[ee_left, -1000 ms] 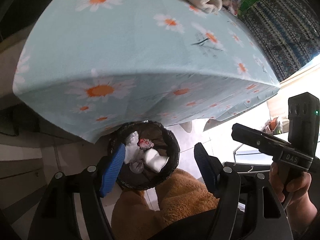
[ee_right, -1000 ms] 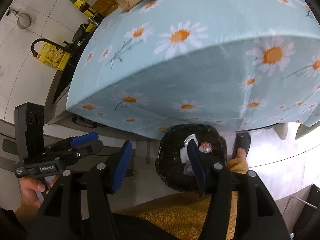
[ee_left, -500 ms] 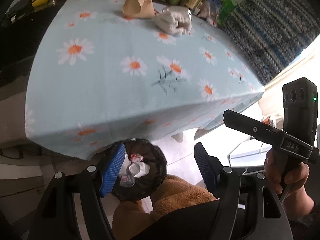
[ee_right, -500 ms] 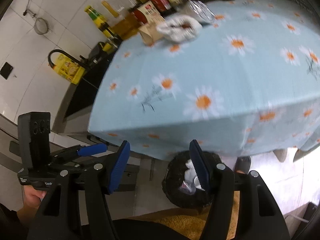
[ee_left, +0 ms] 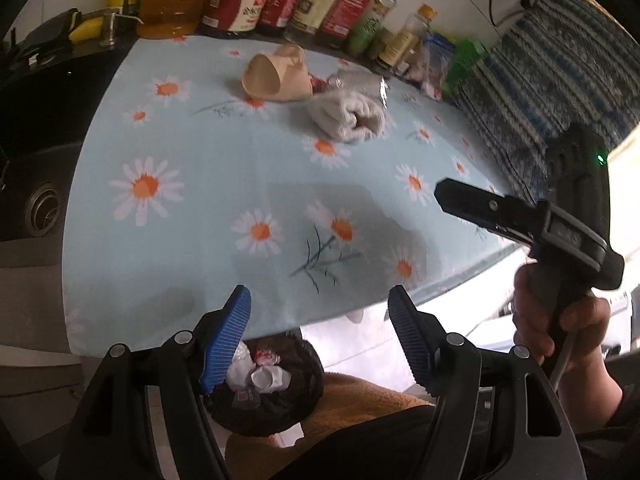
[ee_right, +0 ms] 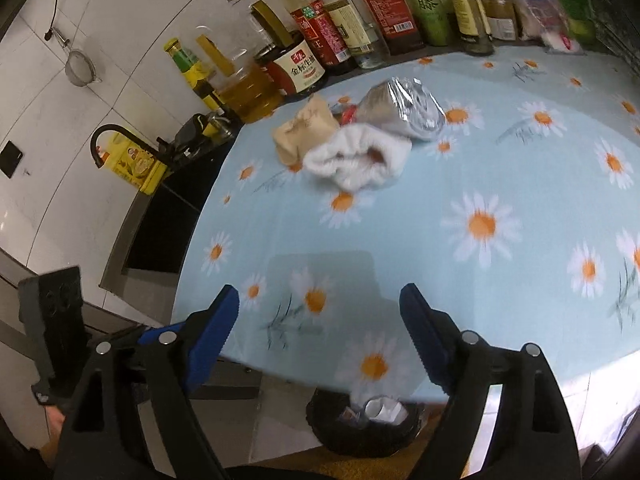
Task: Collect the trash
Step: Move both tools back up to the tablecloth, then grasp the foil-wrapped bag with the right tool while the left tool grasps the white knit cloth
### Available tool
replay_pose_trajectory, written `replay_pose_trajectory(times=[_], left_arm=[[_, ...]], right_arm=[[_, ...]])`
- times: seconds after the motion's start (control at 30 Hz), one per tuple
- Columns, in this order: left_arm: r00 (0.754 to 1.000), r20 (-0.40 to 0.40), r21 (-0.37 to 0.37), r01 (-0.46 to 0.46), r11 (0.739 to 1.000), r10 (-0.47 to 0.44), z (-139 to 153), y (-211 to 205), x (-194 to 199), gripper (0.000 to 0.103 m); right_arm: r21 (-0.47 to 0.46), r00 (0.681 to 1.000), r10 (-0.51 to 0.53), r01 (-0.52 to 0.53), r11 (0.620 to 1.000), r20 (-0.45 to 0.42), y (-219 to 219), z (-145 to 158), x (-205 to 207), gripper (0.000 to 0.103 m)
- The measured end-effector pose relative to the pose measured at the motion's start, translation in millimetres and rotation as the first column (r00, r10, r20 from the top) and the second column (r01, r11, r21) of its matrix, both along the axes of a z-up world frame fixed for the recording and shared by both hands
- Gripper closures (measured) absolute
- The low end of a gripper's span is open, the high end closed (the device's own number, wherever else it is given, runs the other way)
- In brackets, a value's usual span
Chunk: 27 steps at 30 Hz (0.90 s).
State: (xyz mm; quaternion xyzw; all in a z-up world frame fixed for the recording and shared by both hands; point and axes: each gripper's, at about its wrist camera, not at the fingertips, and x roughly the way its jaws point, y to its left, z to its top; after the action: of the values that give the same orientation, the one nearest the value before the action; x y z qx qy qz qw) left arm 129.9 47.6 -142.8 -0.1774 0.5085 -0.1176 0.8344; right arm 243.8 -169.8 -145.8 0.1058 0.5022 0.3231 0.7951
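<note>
This is a home kitchen. Along the top of the frame, cooking-oil, soy sauce and vinegar bottles [ee_right: 296, 65] stand in a row against a white tiled wall [ee_right: 36, 128]. At the left a dark sink [ee_left: 40, 210] sits under a black curved faucet [ee_right: 116, 136], and a small metal strainer [ee_right: 80, 69] hangs on the tiles at upper left. A daisy-print cloth covers the desk [ee_right: 400, 232], with a lined trash bin [ee_left: 272, 396] on the floor below its near edge.

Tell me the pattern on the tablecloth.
The tablecloth is light blue with white, orange-centred daisies; the right wrist view shows it best.
</note>
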Motion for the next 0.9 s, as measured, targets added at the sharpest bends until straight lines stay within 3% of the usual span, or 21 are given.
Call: replay_pose_trajectory(times=[0.37,0.57,0.77,0.83,0.87,0.9], left_arm=[[0.990,-0.017,-0.005,-0.142,0.990,0.142,2.8,3.6,16.7,0.034],[0.977,0.012,-0.014,-0.213,0.977,0.213,13.5,0.2,27.2,0.034],[0.964,0.012,-0.010,-0.265,0.964,0.265,17.2,-4.3,33.8,0.034],[0.961,0.008,-0.006,-0.276,0.961,0.276,17.3,-7.8,37.0,0.034],[0.960,0.006,-0.005,-0.279,0.960,0.279,17.3,-9.0,38.8,0.034],[0.959,0.003,-0.005,-0.284,0.959,0.284,17.0,-10.7,40.6,0.034]], right_arm=[[-0.068,0.999,0.025,-0.022,0.997,0.040,8.3,3.6,100.9,0.014],[-0.129,0.998,0.028,-0.022,0.991,0.048,10.7,-4.6,156.5,0.014],[-0.134,0.989,0.133,-0.140,0.981,-0.058,28.9,-30.4,191.0,0.013],[-0.131,0.986,0.158,-0.163,0.978,-0.050,31.9,-34.5,194.2,0.021],[-0.123,0.984,0.174,-0.179,0.976,-0.049,32.8,-35.1,194.6,0.037],[-0.112,0.982,0.183,-0.186,0.976,-0.043,32.5,-34.6,193.9,0.037]])
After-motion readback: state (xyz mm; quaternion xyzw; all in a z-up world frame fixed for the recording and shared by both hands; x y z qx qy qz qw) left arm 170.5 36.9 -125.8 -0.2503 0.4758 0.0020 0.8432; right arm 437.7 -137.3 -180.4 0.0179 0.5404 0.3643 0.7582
